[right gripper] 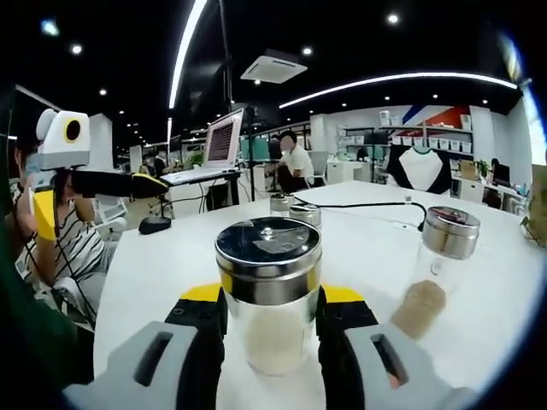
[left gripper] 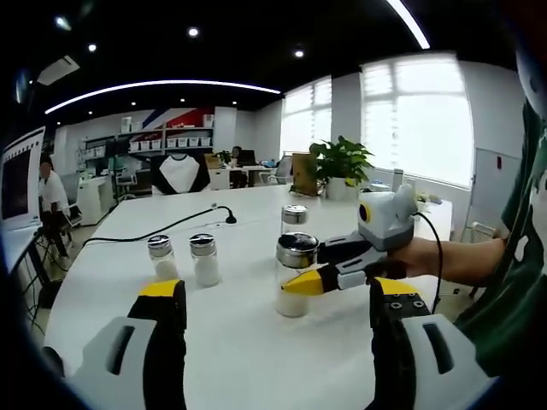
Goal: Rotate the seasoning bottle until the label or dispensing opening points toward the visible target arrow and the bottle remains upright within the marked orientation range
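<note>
A clear seasoning bottle with a steel lid and white grains stands upright on the white table. My right gripper is shut on its glass body, one jaw on each side. In the left gripper view the same bottle stands mid-table with the right gripper reaching in from the right. My left gripper stands open nearer than the bottle, nothing between its jaws. It also hangs above the table's left edge in the right gripper view.
Two white-filled bottles stand left of the held one and a third behind it. A bottle of brown seasoning stands to its right. A black cable crosses the table. A potted plant is at the far edge.
</note>
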